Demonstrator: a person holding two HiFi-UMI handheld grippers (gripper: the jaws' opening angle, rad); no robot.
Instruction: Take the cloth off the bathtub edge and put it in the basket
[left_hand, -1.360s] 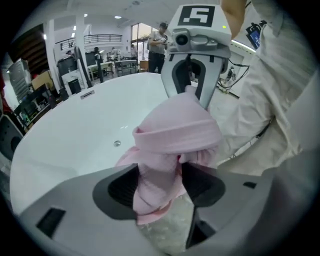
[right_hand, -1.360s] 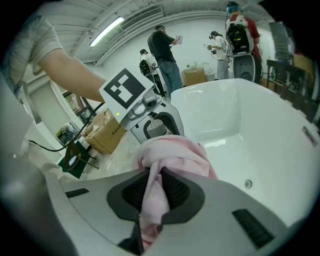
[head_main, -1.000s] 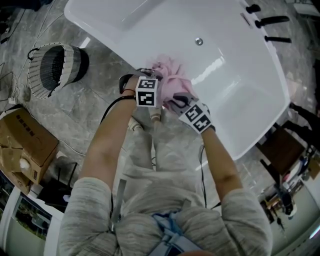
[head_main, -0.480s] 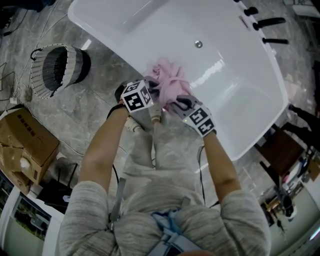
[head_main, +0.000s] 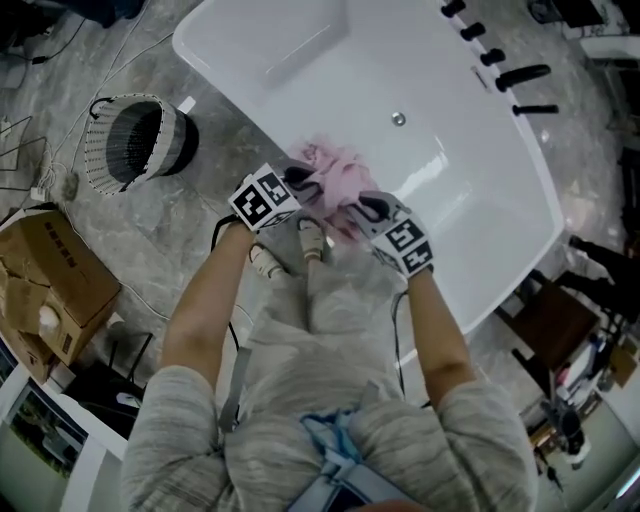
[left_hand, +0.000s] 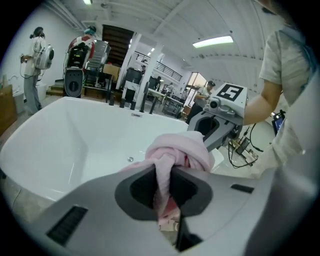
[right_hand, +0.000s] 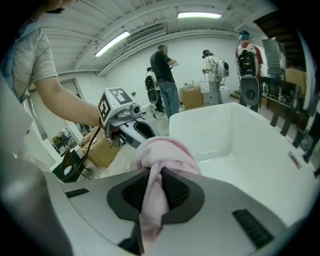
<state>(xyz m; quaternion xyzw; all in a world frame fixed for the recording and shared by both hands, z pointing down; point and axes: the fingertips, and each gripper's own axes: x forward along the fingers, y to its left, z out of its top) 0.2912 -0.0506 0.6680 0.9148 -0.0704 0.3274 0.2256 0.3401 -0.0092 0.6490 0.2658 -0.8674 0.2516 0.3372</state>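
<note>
A pink cloth (head_main: 335, 178) hangs bunched between both grippers, over the near rim of the white bathtub (head_main: 480, 200). My left gripper (head_main: 300, 180) grips its left side; its jaws have just been closing and now pinch a fold of the cloth (left_hand: 175, 150). My right gripper (head_main: 362, 208) is shut on the cloth's right side, and a fold (right_hand: 162, 152) droops through its jaws. Each gripper view shows the other gripper close by: the right one (left_hand: 220, 117) and the left one (right_hand: 125, 122). The wire basket (head_main: 140, 145) stands on the floor to the left of the tub.
Black taps (head_main: 520, 75) line the tub's far right rim and a drain (head_main: 398, 119) sits in its bottom. An open cardboard box (head_main: 50, 280) lies on the floor at the left. Dark furniture (head_main: 560, 300) stands at the right. People stand in the background beyond the tub.
Both grippers have risen with the cloth, which is now gathered off the tub edge. The left gripper has rolled, its marker cube tilted, and it has taken hold of the cloth.
</note>
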